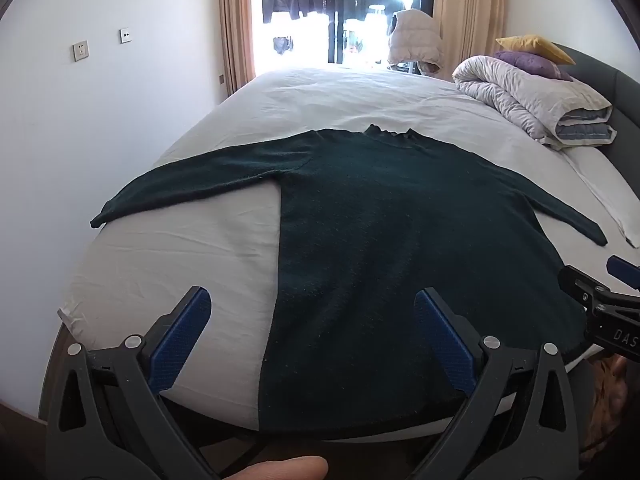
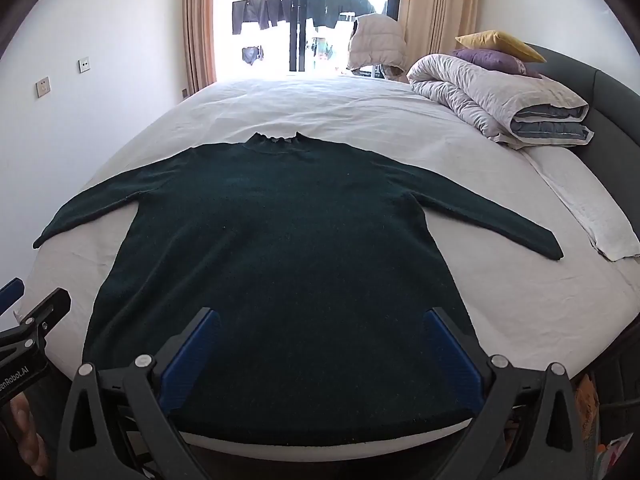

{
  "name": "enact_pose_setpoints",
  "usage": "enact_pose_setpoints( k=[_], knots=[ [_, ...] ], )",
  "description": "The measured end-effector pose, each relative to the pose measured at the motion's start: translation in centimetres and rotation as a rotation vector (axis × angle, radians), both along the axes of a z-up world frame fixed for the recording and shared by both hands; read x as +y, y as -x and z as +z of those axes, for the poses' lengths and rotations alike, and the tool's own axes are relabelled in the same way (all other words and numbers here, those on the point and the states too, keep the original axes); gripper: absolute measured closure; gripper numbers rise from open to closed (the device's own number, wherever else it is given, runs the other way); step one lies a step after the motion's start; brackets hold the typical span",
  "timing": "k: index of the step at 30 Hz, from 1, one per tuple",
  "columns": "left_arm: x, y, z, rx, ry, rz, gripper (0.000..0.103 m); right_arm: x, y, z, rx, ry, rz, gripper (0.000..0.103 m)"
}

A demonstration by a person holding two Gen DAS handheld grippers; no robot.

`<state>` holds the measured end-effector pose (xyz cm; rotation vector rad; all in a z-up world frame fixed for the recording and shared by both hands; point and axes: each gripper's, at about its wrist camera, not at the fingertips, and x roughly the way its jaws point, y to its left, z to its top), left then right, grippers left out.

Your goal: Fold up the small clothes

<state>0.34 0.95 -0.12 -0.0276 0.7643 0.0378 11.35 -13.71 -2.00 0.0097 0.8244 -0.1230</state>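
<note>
Both our tongs, left tongs (image 1: 312, 336) and right tongs (image 2: 320, 354), gape wide, empty, above a dark green sweater (image 2: 280, 248) lying flat on the white-sheeted bed (image 2: 320, 108); folded duvet (image 2: 500, 100), curtained window (image 2: 300, 20) beyond.

Sweater (image 2: 280, 264) flat on bed (image 2: 520, 312); duvet (image 2: 492, 100) behind, right.

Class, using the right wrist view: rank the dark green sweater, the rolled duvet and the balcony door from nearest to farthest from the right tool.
1. Dark green sweater: spread flat, directly beneath the right tool.
2. Rolled duvet: far right, by the headboard.
3. Balcony door: beyond the bed's far edge.
</note>
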Motion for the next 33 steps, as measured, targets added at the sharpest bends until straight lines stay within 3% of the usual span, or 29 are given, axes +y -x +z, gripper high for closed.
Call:
enact_pose_setpoints(
  k=[33],
  knots=[
    [-0.07,0.51,0.12,-0.002,0.004,0.001,0.000,0.03,0.15,-0.23,0.019,0.002,0.007,0.000]
  ],
)
